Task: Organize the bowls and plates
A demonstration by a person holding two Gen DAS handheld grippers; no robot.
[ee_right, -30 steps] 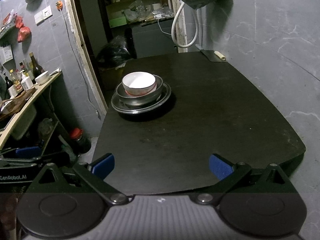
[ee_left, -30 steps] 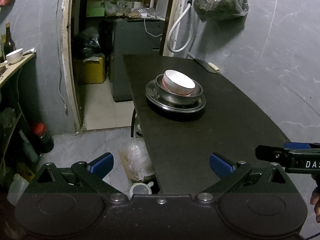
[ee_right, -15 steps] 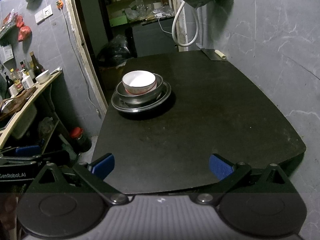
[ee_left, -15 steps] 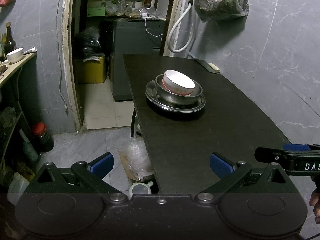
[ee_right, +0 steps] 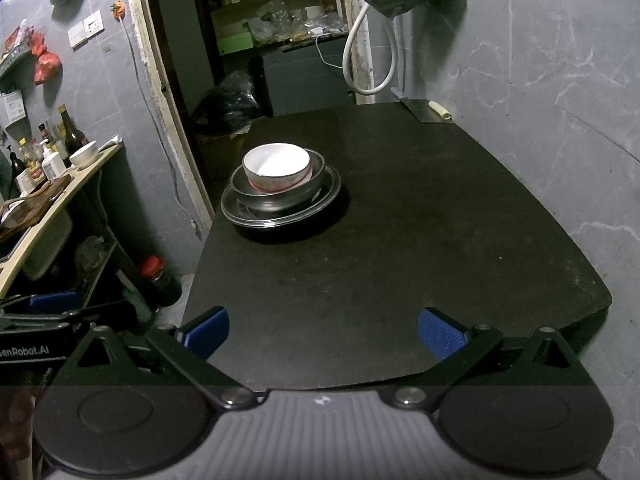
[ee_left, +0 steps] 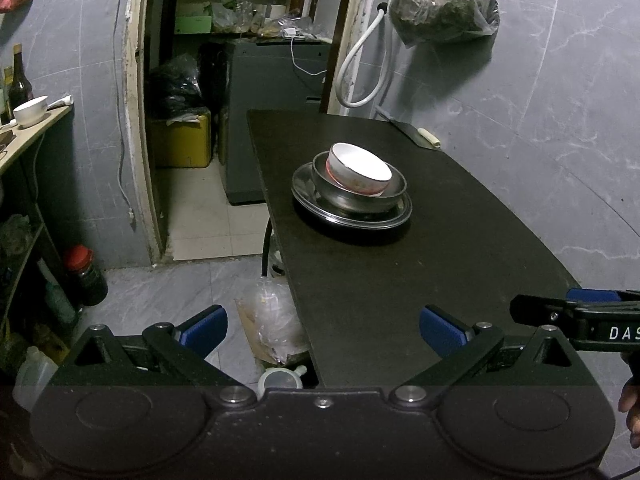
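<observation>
Fingers of both grippers spread wide, empty | white bowl nested in steel bowl on plate | surface, 11 o'clock.

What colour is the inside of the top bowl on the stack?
White inside; the top bowl shows this best in the right wrist view.
</observation>
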